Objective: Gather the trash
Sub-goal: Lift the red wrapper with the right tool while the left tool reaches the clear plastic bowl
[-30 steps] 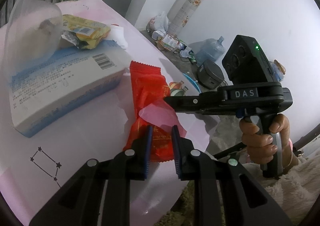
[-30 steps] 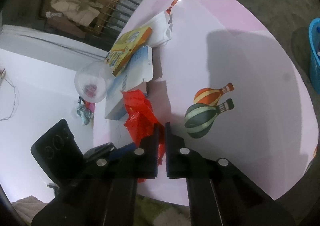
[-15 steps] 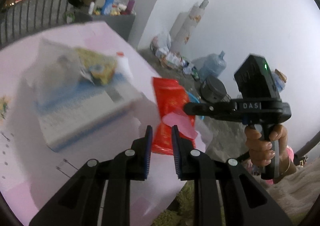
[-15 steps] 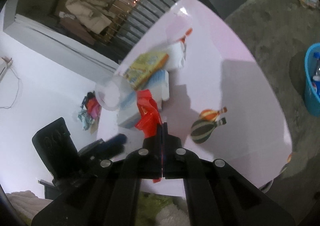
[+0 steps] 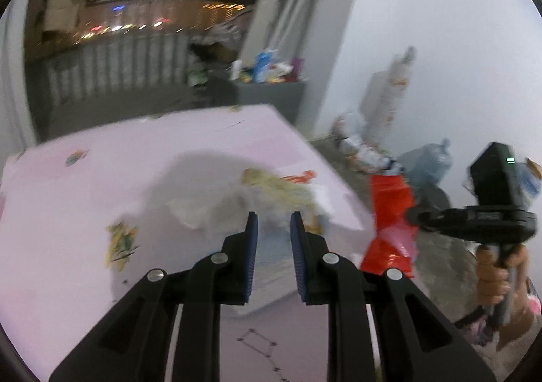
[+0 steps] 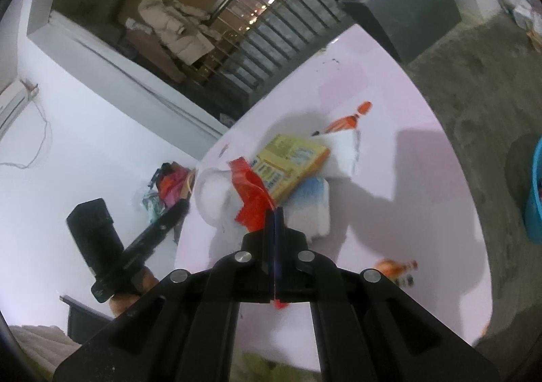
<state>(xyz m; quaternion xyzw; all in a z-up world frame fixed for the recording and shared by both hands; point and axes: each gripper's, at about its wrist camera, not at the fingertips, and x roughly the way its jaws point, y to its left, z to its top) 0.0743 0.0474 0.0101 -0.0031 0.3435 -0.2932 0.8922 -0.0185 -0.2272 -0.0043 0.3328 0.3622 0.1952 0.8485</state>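
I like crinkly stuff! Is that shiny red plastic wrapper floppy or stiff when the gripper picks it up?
Probably floppy: the shiny red plastic wrapper bends and creases where the right gripper pinches it. It also looks light, since a thin pinch on one part seems to carry all of it. It may be slippery, judging by its glossy film.

Left wrist view smeared by motion: heap (image 5: 271,192) on the tabletop (image 5: 101,178) reads only as pale and yellow shapes, items not separable. Box (image 5: 271,260) mostly hidden behind the left gripper (image 5: 273,233) fingers (image 5: 252,246). Wrapper (image 6: 252,194) lower part hidden inside the right gripper (image 6: 274,216); only a red tip shows below. Cup (image 6: 211,195) partly covered by the wrapper. Blue tub (image 6: 535,192) cut by the frame edge. Shelf bottles (image 5: 267,67) too blurred to identify.
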